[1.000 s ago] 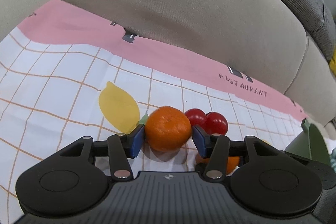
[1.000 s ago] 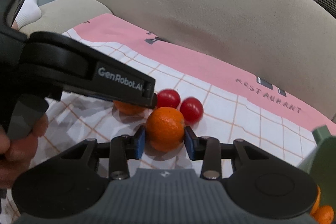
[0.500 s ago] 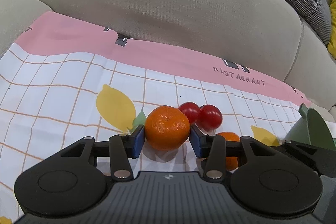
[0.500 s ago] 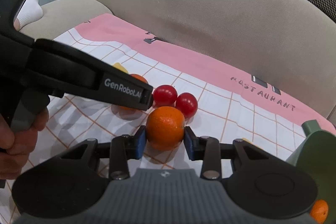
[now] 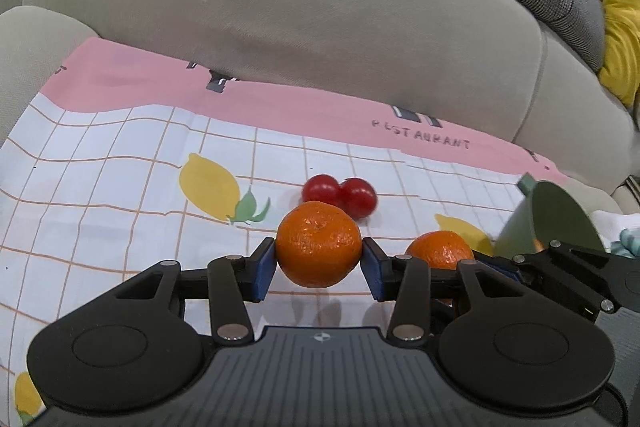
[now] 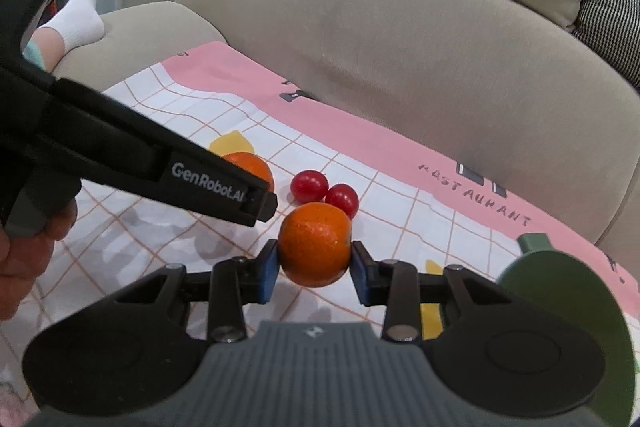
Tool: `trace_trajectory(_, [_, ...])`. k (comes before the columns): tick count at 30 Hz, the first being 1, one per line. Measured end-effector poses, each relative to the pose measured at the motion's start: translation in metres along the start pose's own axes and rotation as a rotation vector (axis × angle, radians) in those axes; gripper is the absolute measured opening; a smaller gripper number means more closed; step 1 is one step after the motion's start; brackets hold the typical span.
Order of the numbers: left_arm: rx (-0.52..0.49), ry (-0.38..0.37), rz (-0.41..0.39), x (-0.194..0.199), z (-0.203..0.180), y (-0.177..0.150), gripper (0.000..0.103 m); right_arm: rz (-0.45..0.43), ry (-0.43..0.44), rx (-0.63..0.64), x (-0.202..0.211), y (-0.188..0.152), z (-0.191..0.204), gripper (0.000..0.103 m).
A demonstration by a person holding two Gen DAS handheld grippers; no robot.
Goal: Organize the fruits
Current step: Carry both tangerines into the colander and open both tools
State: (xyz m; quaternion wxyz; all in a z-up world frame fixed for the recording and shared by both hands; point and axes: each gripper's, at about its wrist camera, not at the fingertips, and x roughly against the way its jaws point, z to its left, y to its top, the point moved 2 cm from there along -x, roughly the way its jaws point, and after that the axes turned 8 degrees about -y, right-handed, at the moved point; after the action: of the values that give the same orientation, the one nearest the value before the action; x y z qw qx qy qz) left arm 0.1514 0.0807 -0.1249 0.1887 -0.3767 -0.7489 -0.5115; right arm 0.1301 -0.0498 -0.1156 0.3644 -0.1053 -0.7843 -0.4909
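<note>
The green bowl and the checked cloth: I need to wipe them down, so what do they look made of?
The bowl looks like matte plastic or glazed ceramic: smooth, even olive green, no shine; I can't tell which. The cloth looks like thin printed fabric or coated sheet: it lies in soft creases over the sofa, which looks like beige woven upholstery.

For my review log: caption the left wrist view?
Left tongs grip a mandarin above the checked cloth.

Orange mandarins (image 5: pixel 319 244), red tomatoes (image 5: pixel 339 193), pink-bordered orange-checked cloth (image 5: pixel 120 163).
</note>
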Motion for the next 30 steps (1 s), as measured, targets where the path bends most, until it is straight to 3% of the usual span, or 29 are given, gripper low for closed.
trace_trajectory(15, [-0.063, -0.036, -0.007, 0.035, -0.047, -0.018, 0.051, -0.045, -0.045, -0.01, 0.053, -0.013, -0.022, 0.035])
trace_trajectory(30, [-0.183, -0.089, -0.009, 0.036, -0.107, -0.02, 0.051, -0.021, -0.11, -0.095, 0.083, -0.037, -0.073, 0.035])
